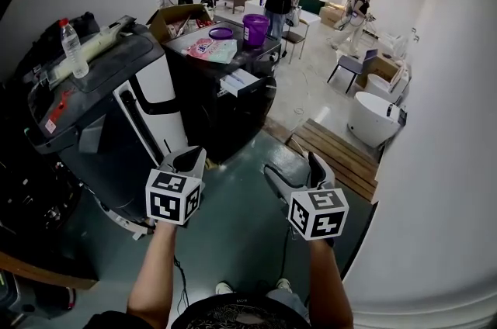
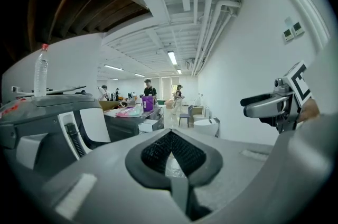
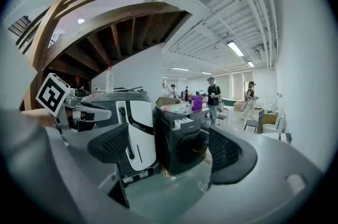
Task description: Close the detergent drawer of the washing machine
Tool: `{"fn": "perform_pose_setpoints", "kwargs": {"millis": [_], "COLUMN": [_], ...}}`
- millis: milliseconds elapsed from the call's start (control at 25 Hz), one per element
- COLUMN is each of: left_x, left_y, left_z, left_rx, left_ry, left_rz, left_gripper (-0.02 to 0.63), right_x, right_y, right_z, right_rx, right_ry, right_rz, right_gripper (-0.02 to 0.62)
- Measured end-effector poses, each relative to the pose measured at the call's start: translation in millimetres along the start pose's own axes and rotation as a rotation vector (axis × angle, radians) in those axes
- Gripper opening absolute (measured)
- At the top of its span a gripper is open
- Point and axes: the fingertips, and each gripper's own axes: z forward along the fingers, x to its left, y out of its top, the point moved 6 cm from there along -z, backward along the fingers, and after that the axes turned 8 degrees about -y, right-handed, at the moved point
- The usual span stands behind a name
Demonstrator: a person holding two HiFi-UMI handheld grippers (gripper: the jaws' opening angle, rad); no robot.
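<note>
The detergent drawer [image 1: 241,81] juts out, white, from the top front of the black washing machine [image 1: 210,114], well apart from both grippers. The head view looks down on the machine's top, where a purple bucket [image 1: 255,29] stands. Only the right gripper view shows the round door on its front, below the drawer. The left gripper [image 1: 189,158] is held low near a grey and white appliance [image 1: 116,110] with a water bottle [image 1: 72,48] on it. Its own view shows its jaws closed together on nothing, and the washing machine small beyond them. The right gripper [image 1: 299,168] has its jaws spread wide. They frame the washing machine at a distance, with nothing between them.
</note>
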Motion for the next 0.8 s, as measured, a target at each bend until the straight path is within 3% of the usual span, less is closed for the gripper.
{"fn": "perform_pose_setpoints", "kwargs": {"millis": [800], "left_x": [45], "left_y": [0], "left_z": [-5], "left_rx": [-0.005], "left_ry": [-0.033], "left_rz": [0.012], "left_gripper": [0.0], "right_x": [43], "right_y": [22], "right_z": [39], "right_rx": [-0.01], "right_ry": [0.011], "right_rz": [-0.005], "right_gripper": [0.494]}}
